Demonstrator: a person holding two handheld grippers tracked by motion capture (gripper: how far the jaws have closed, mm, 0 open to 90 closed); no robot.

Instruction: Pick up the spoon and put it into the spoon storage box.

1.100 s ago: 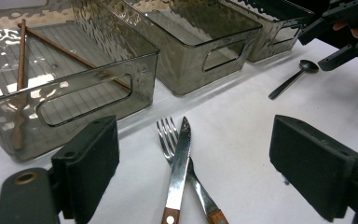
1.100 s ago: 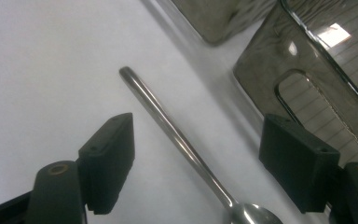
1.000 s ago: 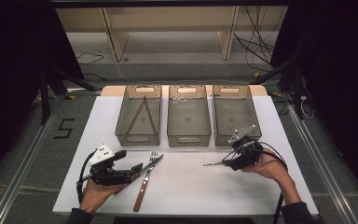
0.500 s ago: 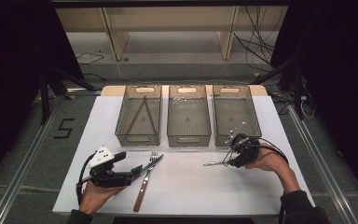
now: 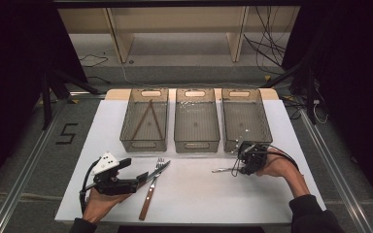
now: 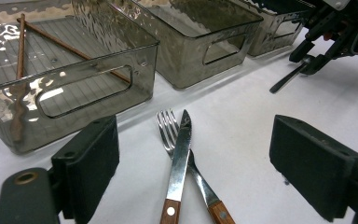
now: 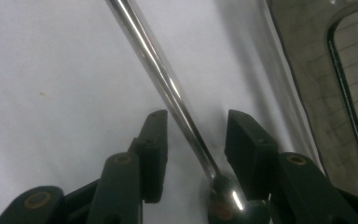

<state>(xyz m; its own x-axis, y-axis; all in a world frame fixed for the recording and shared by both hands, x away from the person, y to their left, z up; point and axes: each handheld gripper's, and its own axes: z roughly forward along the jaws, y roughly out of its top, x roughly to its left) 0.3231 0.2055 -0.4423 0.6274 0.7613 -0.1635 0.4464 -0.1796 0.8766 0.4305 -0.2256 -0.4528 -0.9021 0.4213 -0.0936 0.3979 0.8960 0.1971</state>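
A metal spoon (image 5: 222, 170) lies on the white table in front of the right tray. My right gripper (image 5: 236, 169) points down over it. In the right gripper view the spoon's handle (image 7: 154, 56) runs between the pads of the right gripper (image 7: 193, 140), which have just been closing, and a gap remains on each side. A wooden-handled fork (image 5: 148, 201) and knife (image 5: 156, 171) lie crossed at the left. My left gripper (image 5: 138, 182) stands open, low over their handles, with the knife (image 6: 179, 158) and fork (image 6: 168, 128) between its wide jaws (image 6: 193, 158).
Three clear grey trays stand in a row behind: the left tray (image 5: 143, 144) holds two brown chopsticks (image 5: 148, 119); the middle tray (image 5: 196, 144) and the right tray (image 5: 267, 131) hold nothing I can make out. The table's front edge is near my hands.
The right gripper has tipped down over the spoon and its jaws have narrowed around the handle. The left gripper has stayed where it was.
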